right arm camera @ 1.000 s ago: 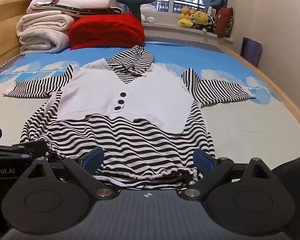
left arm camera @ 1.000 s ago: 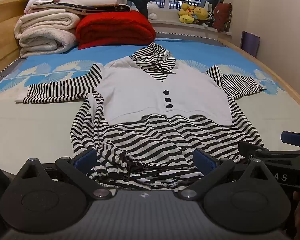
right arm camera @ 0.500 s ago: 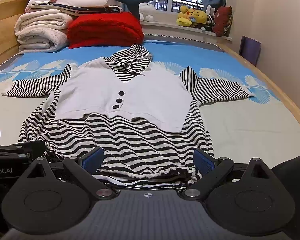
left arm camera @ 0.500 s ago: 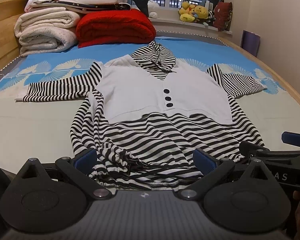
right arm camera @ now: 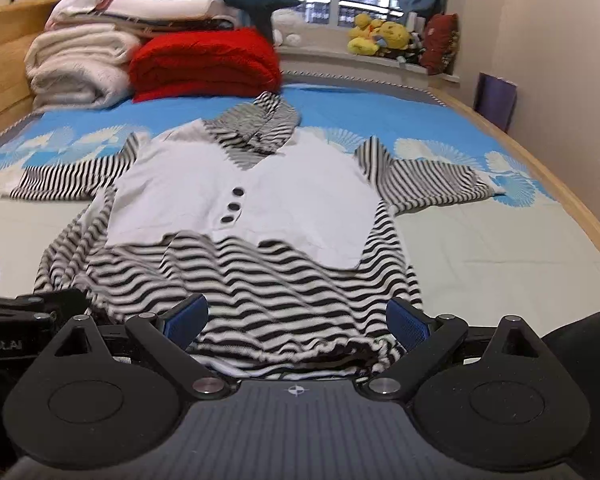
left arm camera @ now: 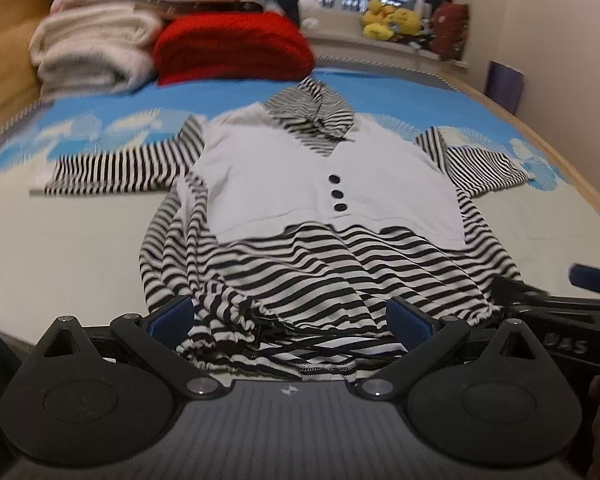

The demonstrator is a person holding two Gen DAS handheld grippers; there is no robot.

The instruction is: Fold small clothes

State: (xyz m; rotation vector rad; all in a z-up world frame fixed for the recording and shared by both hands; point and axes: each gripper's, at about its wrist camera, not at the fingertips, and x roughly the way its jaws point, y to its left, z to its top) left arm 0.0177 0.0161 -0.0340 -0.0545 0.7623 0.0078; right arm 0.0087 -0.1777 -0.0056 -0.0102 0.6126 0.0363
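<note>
A small black-and-white striped hooded top with a white vest front and three black buttons (left arm camera: 332,200) lies spread face up on the bed, sleeves out to both sides; it also shows in the right wrist view (right arm camera: 260,208). My left gripper (left arm camera: 290,322) is open over the bunched left part of the hem. My right gripper (right arm camera: 296,320) is open over the right part of the hem. Each gripper shows at the edge of the other's view. Neither holds cloth.
The bed (left arm camera: 60,240) has a blue and white patterned sheet. Folded white blankets (left arm camera: 92,52) and a red blanket (left arm camera: 236,48) are stacked at the head. Plush toys (right arm camera: 380,36) sit on the window sill. A wooden bed rail (right arm camera: 580,208) runs along the right.
Both grippers have moved slightly forward and up over the hem; the views are blurred with motion. The hem is rippled more than before. The jaws stay open.
</note>
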